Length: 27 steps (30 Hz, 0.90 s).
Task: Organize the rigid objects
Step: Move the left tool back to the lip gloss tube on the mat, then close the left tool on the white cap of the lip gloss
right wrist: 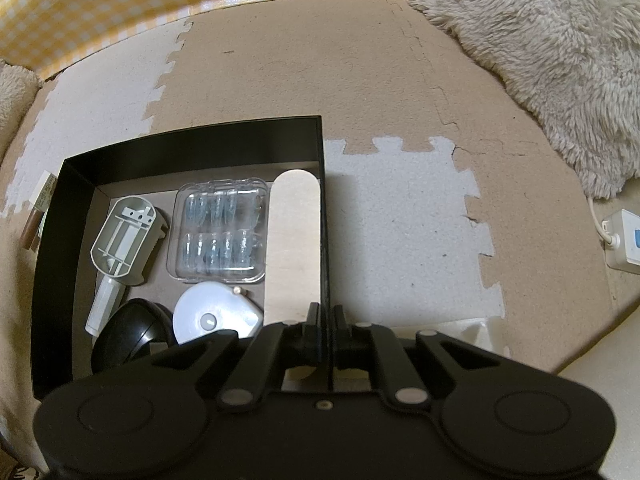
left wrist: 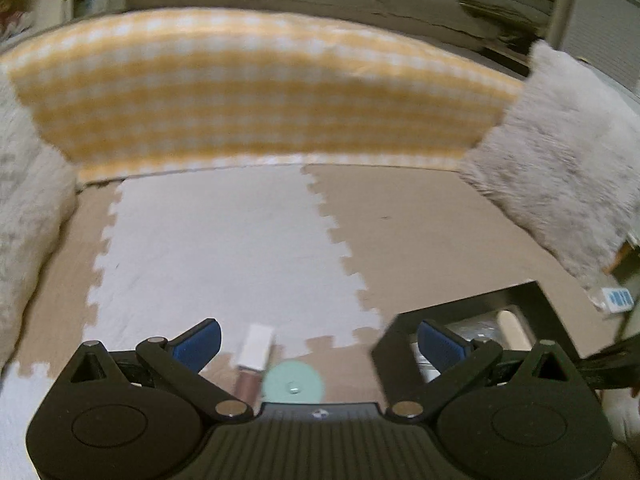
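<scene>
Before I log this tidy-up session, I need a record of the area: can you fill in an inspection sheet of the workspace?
Surface: beige and white interlocking foam mat.
Job's things: black box holds a clear blister pack, wooden board, white round tape measure, black rounded object and pale plastic part; a lip gloss tube and mint disc lie outside on the mat.
Clutter: nothing seen.
Grippers: left gripper open, empty; right gripper shut on the box's wall.
Cables: white power strip with cord.
Surroundings: yellow checked cushion, fluffy pillows.
</scene>
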{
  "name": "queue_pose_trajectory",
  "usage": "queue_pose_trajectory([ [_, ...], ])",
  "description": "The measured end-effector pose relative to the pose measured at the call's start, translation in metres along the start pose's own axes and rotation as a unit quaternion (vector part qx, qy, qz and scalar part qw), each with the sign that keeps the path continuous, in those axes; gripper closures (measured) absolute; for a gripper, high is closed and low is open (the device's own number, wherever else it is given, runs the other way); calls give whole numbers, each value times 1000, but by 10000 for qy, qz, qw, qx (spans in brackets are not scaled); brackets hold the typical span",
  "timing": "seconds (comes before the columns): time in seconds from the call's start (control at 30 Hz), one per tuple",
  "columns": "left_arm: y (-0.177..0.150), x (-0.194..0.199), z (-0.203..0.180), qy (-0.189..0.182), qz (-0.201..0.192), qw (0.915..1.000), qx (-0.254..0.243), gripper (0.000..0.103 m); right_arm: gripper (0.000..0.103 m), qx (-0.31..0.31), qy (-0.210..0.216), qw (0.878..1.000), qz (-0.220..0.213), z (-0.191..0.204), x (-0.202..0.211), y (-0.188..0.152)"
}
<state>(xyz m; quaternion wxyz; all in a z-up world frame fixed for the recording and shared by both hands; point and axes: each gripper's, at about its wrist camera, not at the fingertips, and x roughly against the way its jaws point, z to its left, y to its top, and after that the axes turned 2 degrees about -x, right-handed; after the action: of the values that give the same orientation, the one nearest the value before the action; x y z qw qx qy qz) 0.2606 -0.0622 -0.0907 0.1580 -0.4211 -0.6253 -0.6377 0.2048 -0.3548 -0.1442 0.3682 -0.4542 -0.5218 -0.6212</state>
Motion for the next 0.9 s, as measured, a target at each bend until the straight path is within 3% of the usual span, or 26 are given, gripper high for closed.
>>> queue_pose_trajectory([
  [0.03, -2, -3, 4, 34, 19, 10000, 38, 6, 96, -1, 1, 10000, 0, 0, 0, 0],
  [0.1, -6, -11, 10, 88, 70, 9999, 84, 24, 96, 1, 0, 10000, -1, 0, 0, 0],
  [0.27, -16, -27, 21, 145, 192, 9996, 135, 43, 96, 0, 0, 10000, 0, 0, 0, 0],
  [0.43, -22, -41, 21, 153, 172, 9997, -10, 53, 96, 4, -4, 10000, 2, 0, 0, 0],
  [0.57, -24, -47, 20, 283, 95, 9992, -251, 67, 96, 4, -3, 10000, 1, 0, 0, 0],
  [0.9, -27, -56, 32, 414, 181, 9989, -91, 71, 96, 5, -4, 10000, 2, 0, 0, 0],
])
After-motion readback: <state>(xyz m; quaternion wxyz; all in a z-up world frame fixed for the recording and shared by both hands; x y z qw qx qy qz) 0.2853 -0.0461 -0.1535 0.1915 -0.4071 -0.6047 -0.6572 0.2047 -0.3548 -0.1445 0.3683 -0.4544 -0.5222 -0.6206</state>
